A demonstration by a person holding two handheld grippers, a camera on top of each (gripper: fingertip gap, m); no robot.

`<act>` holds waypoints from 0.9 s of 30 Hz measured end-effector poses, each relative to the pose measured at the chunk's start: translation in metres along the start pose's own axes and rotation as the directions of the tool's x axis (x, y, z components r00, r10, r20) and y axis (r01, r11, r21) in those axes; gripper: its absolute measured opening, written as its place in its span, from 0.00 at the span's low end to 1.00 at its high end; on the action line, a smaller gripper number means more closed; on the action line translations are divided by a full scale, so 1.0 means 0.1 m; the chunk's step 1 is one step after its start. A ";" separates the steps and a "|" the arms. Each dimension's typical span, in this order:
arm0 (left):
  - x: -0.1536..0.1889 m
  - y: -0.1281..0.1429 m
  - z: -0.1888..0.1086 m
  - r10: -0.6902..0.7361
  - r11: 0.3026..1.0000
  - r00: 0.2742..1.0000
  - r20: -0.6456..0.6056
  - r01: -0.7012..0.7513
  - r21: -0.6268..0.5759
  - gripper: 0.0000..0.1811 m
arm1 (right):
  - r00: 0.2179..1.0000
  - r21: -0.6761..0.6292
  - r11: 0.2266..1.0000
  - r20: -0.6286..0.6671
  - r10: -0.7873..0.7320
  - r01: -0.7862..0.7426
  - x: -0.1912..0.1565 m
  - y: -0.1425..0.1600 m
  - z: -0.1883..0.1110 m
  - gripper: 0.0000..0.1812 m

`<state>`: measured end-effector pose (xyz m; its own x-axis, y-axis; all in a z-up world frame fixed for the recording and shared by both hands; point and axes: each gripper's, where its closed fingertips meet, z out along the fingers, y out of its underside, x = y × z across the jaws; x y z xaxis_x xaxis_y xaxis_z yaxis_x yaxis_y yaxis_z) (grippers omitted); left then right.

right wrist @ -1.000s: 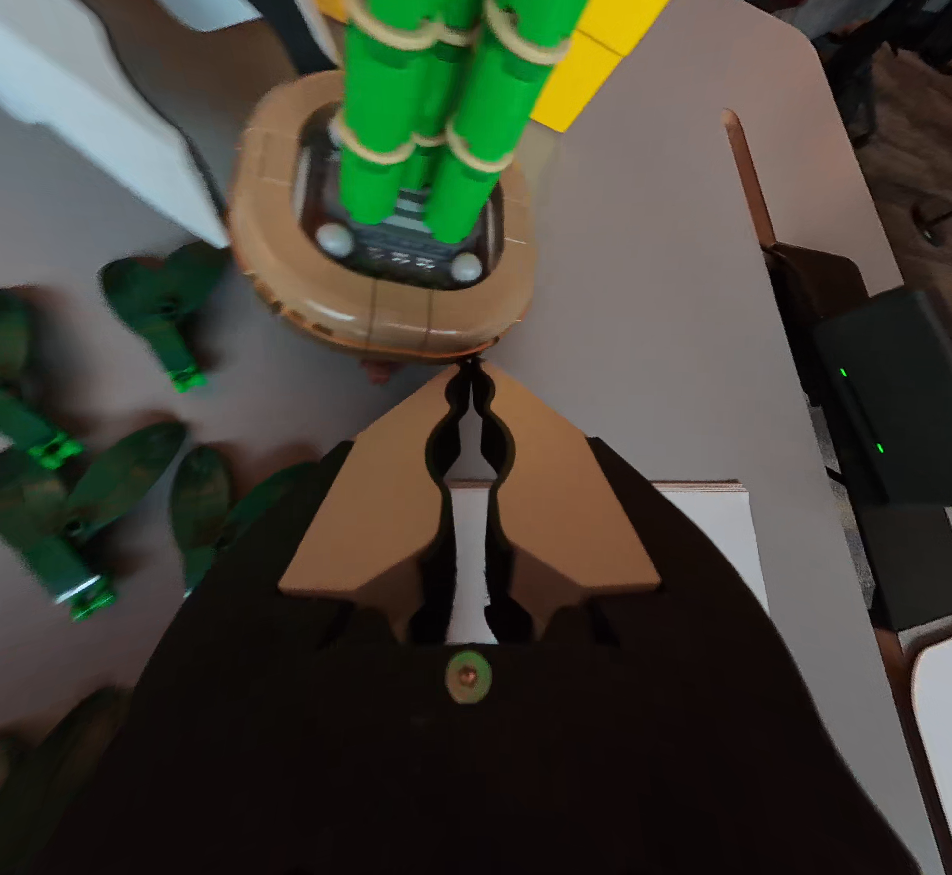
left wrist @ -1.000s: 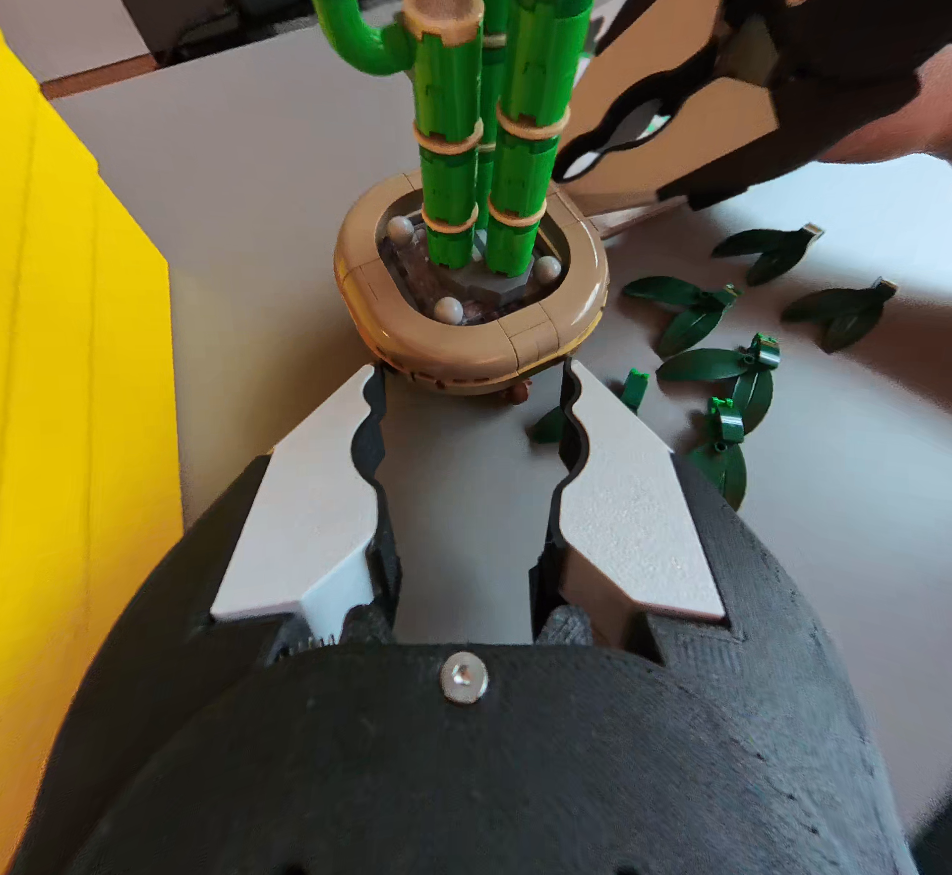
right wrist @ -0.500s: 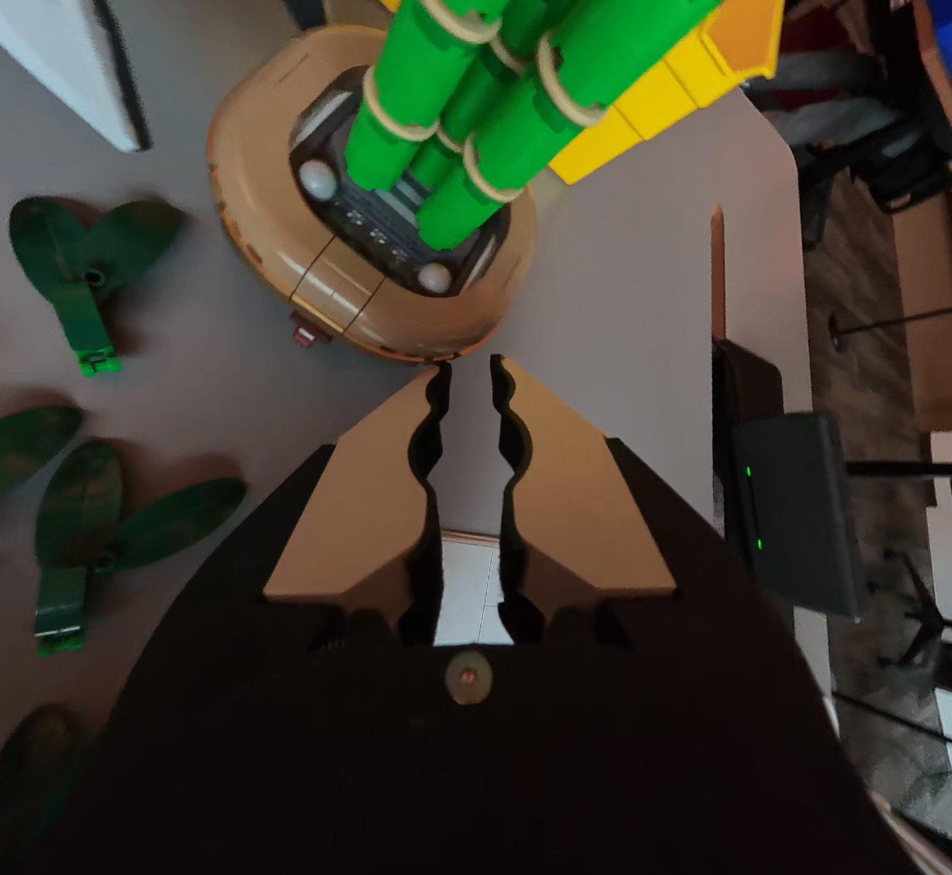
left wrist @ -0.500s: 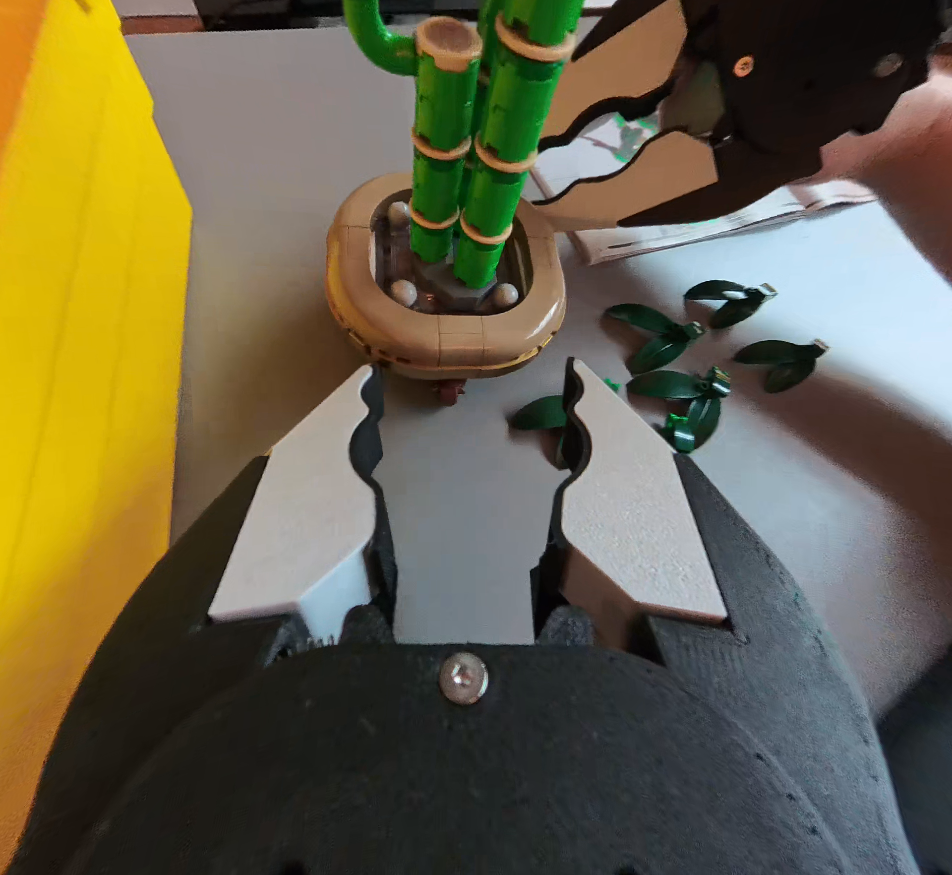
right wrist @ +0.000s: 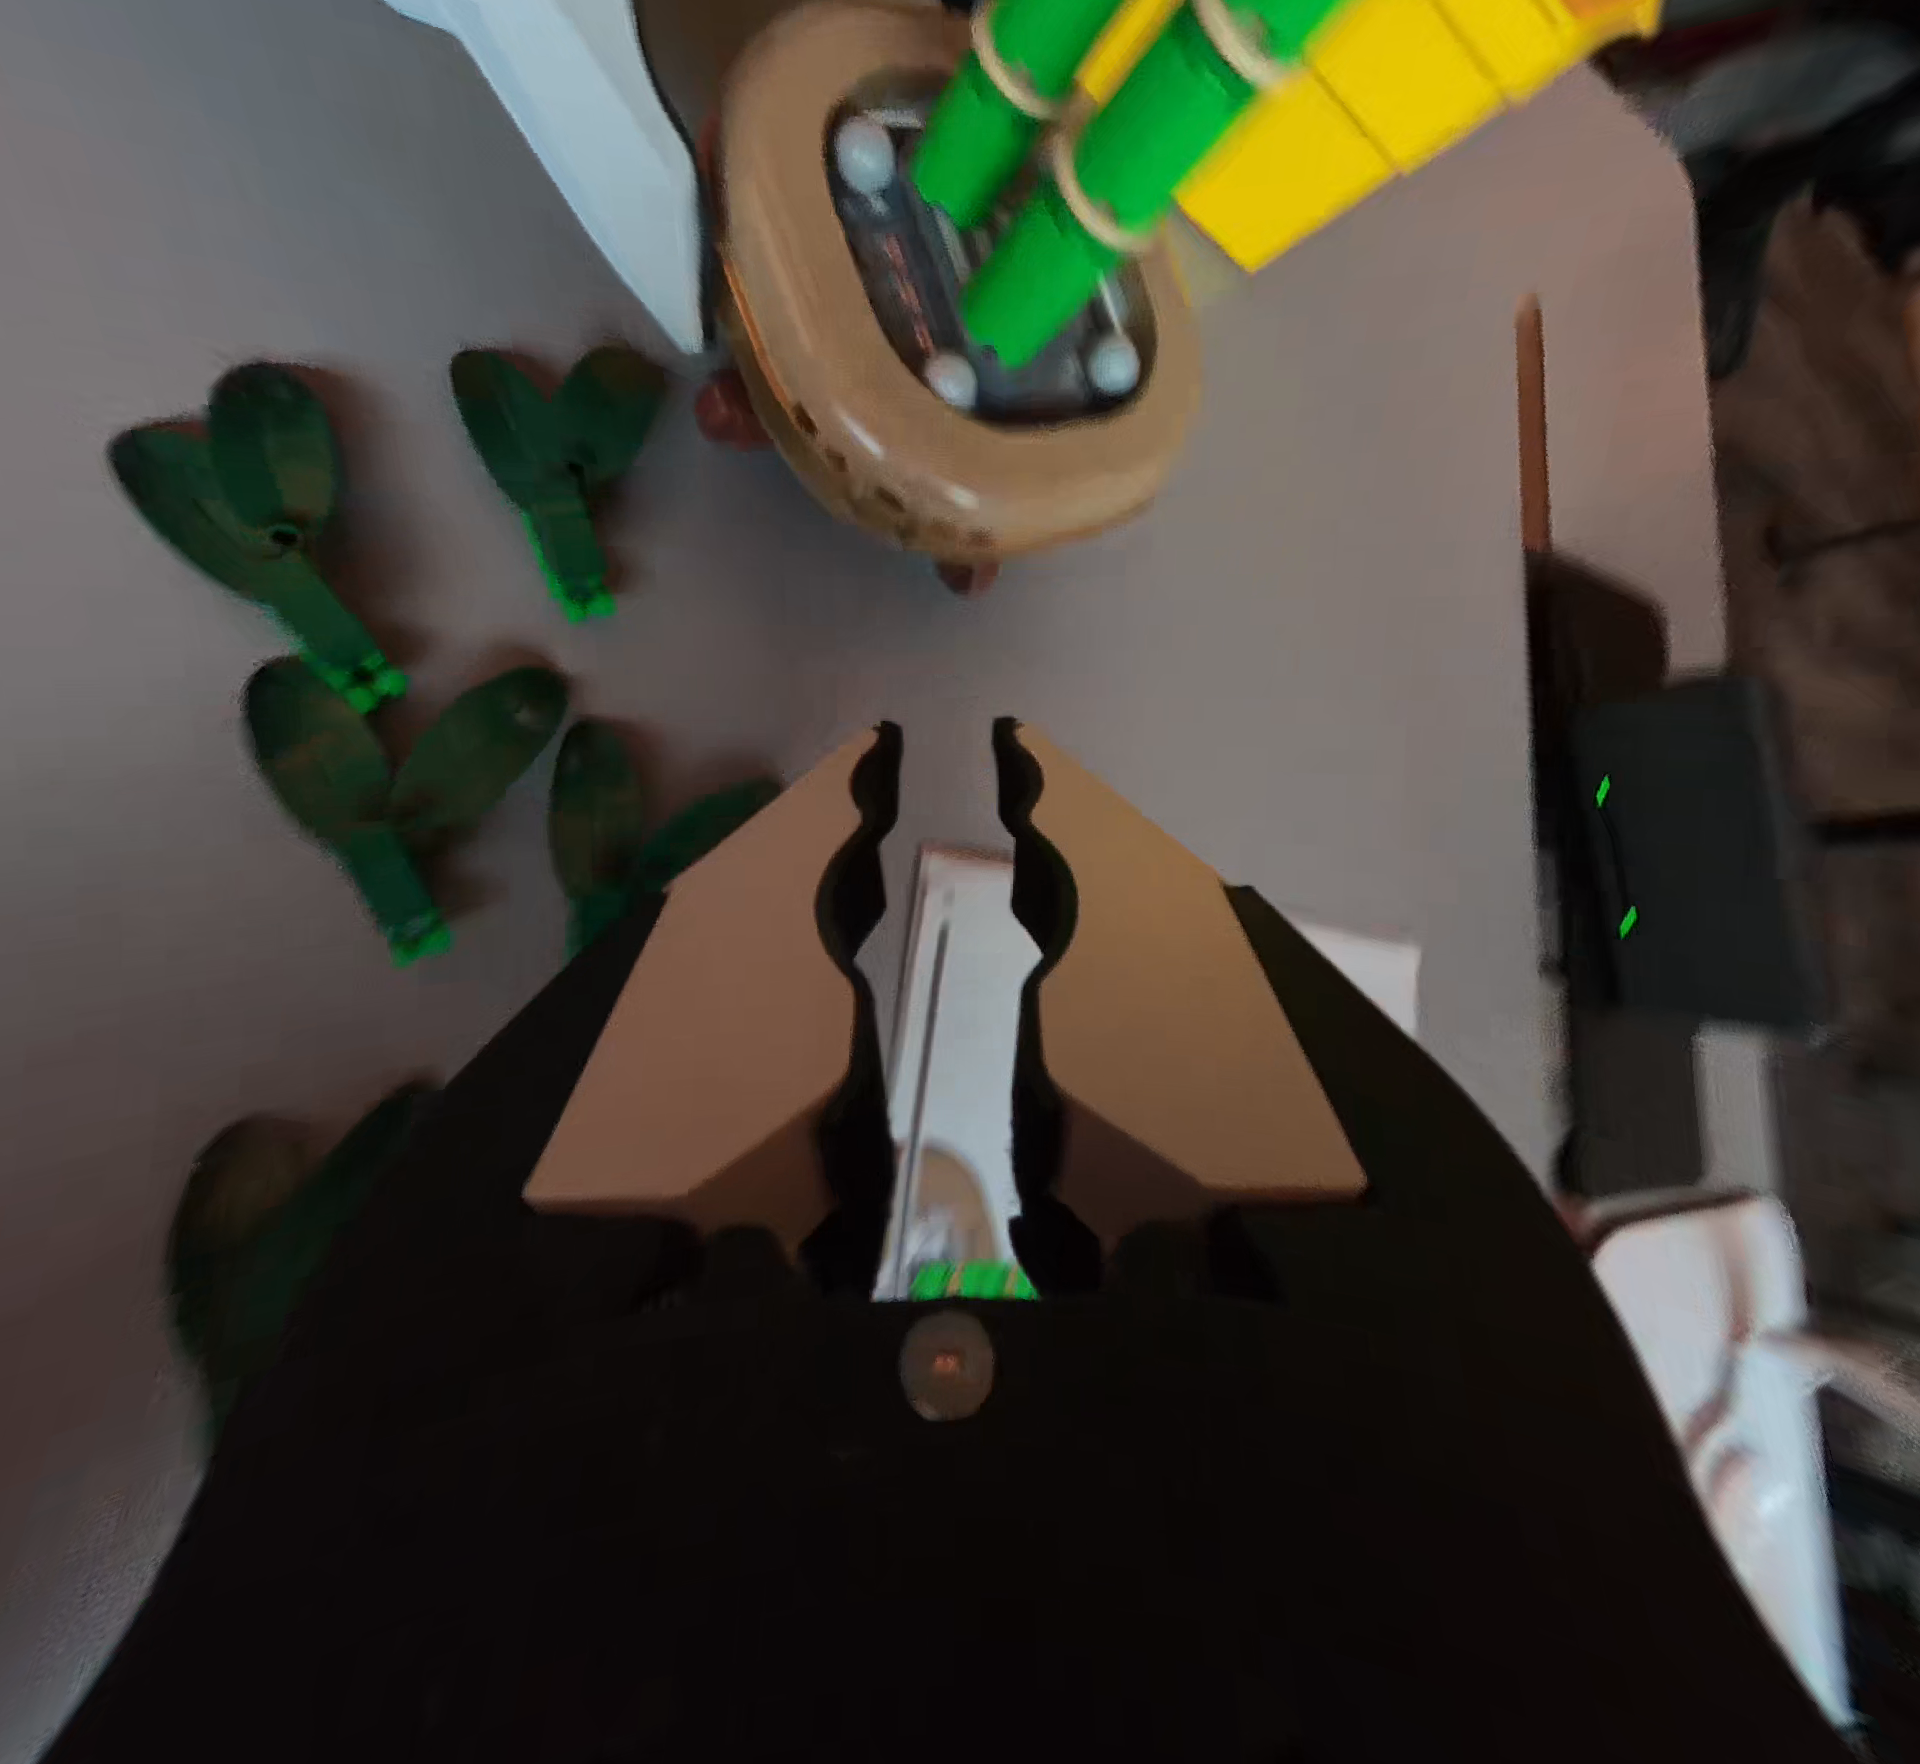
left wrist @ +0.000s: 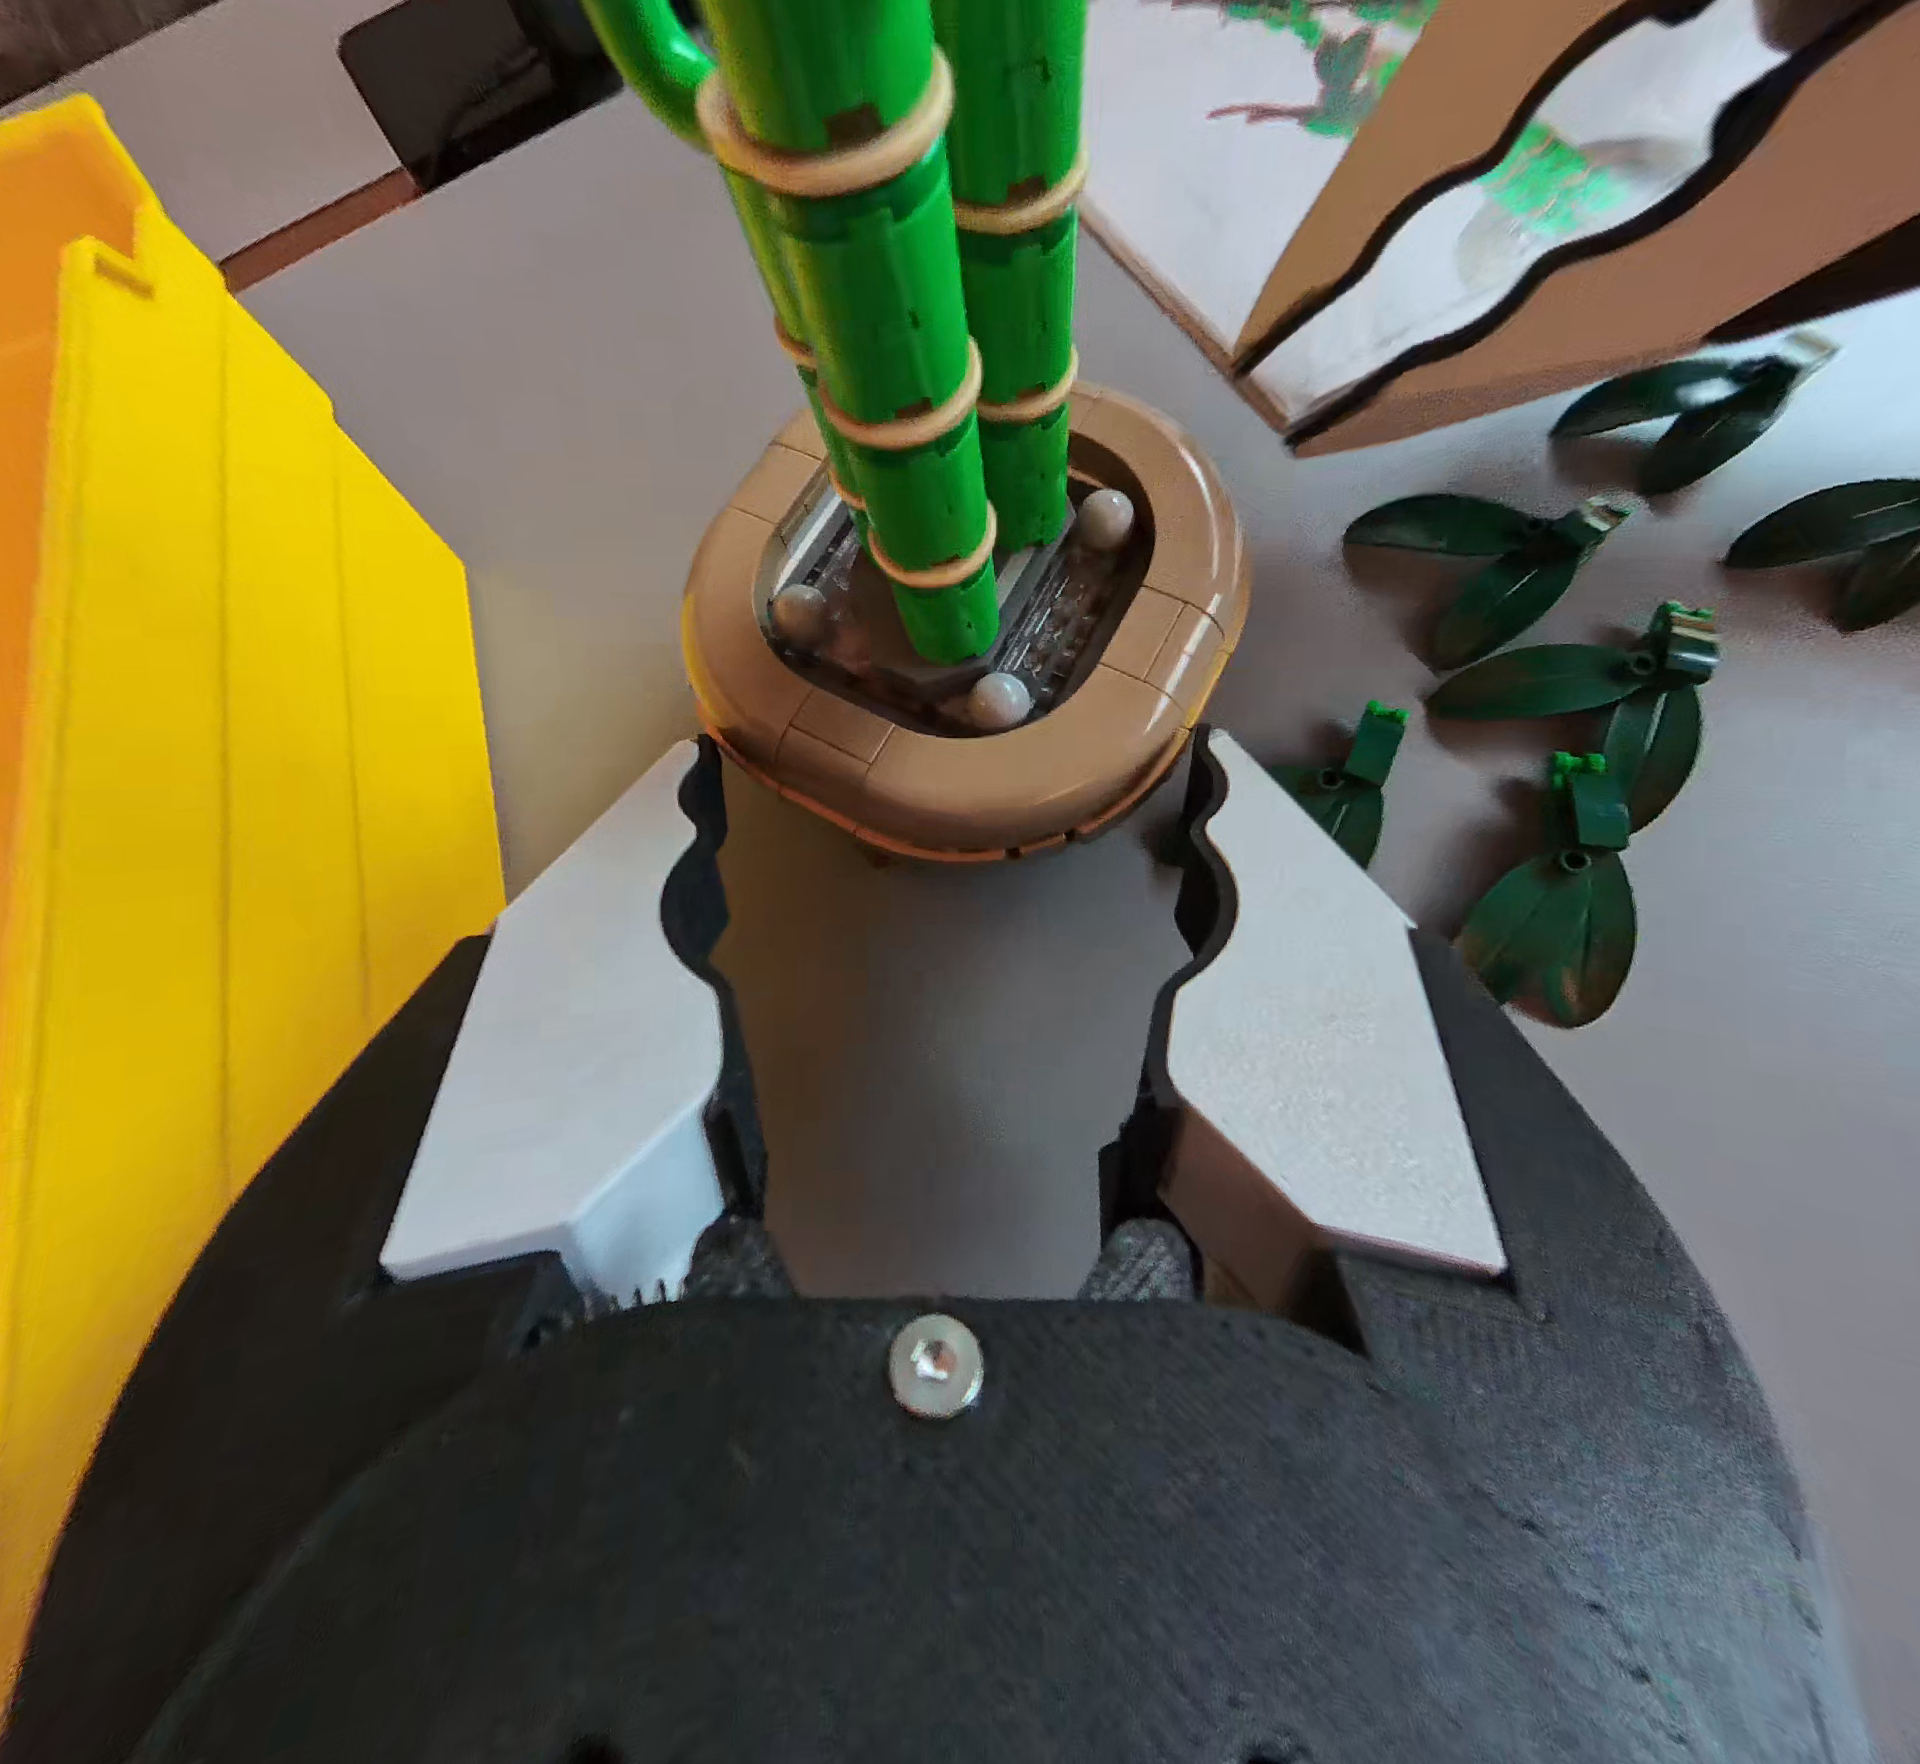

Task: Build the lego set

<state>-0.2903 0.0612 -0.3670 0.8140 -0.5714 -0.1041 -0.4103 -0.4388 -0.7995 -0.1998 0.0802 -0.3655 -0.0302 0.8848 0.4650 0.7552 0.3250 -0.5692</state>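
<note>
A grey table (left wrist: 540, 426) fills both views, with a yellow bin (left wrist: 208, 675) along its left side in the left wrist view. There the left gripper (left wrist: 948, 758) has its white jaws wide apart, their tips at either side of the near rim of the tan pot (left wrist: 966, 779); whether they touch it I cannot tell. Green stalks (left wrist: 904, 426) rise from the pot. Dark leaf pieces (left wrist: 1538, 686) lie on the table to the right of the pot and the right finger. The right gripper (left wrist: 1268, 374) reaches in from the upper right above a booklet (left wrist: 1174, 156), jaws a little apart and empty.

In the right wrist view, blurred, the right gripper (right wrist: 945, 727) shows a narrow gap between its tan jaws, nothing in it. The pot (right wrist: 1039, 488) stands ahead of the tips, apart from them, with the stalks (right wrist: 1049, 156) leaning up and right. Leaf pieces (right wrist: 343, 779) lie to the left. The booklet (right wrist: 956, 987) shows between the jaws.
</note>
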 end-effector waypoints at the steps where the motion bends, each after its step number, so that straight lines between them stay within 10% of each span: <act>1: 0.00 -0.01 -0.04 -0.016 1.000 1.000 -0.009 0.016 0.026 0.47 | 0.996 0.003 0.996 0.018 0.084 -0.084 -0.02 0.08 -0.12 0.12; 7: 0.09 -0.04 -0.35 -0.133 0.976 0.989 -0.070 0.143 0.163 0.39 | 0.882 0.093 0.882 0.161 0.444 -0.461 -0.27 0.52 -0.78 0.18; 16: 0.41 -0.34 -0.66 -0.197 0.911 0.958 -0.209 0.258 0.321 0.28 | 0.831 -0.035 0.859 0.235 0.504 -0.511 -0.60 0.71 -0.69 0.07; 22: 0.99 -0.68 -0.88 -0.346 0.750 0.745 -0.571 0.585 0.309 0.27 | 0.884 0.347 0.889 -0.250 0.395 -0.299 -0.04 -0.14 -1.27 0.03; 27: 1.21 -0.96 -0.82 -0.345 0.693 0.655 -0.672 0.661 0.288 0.35 | 0.851 0.507 0.851 -0.381 0.360 -0.133 -0.24 -0.84 -1.41 0.04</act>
<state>-0.1863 -0.0227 -0.2541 0.3981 -0.6893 0.6053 0.3719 -0.4820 -0.7934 -0.1700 -0.0152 -0.2333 0.4962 0.7430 0.4492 0.3148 0.3283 -0.8906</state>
